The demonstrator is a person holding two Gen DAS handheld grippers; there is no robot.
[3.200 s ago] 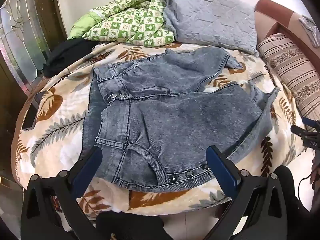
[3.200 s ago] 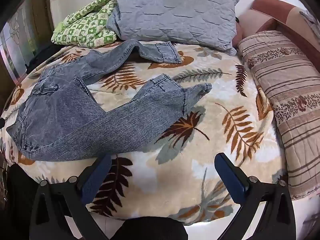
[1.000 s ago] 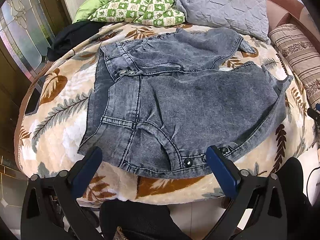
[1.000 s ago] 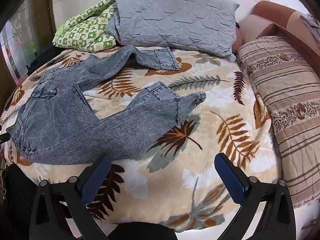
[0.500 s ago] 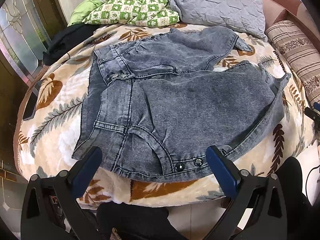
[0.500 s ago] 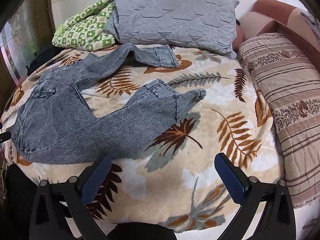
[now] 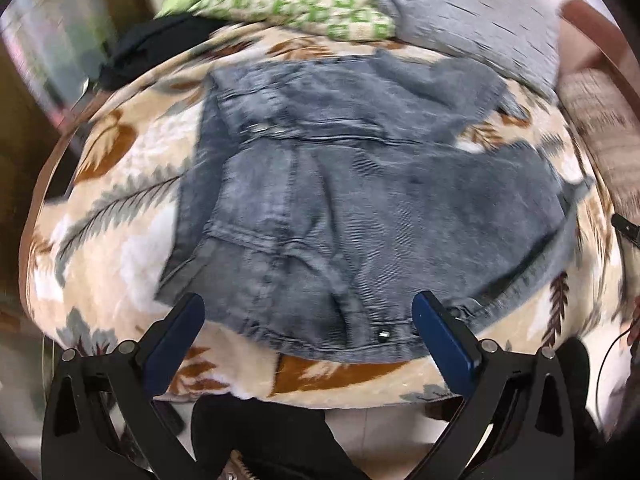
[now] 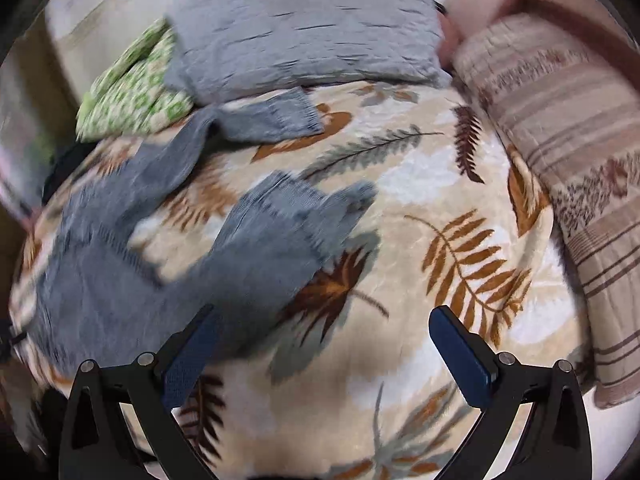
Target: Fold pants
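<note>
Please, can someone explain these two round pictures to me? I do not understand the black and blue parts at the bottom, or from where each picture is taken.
No robot is here. A person holds one hand tool in each hand, and each tool carries a wide-angle camera looking forward along its two fingers. That is why the pictures look round.

The black frames with blue pads are the tools. One picture shows the left gripper, the other the right gripper. Both are open and hold nothing.

On the leaf-patterned blanket lie grey jeans, unfolded, their legs spread apart. Behind are a grey pillow, a green checked cover and a striped pillow. Both pictures are blurred by motion.
</note>
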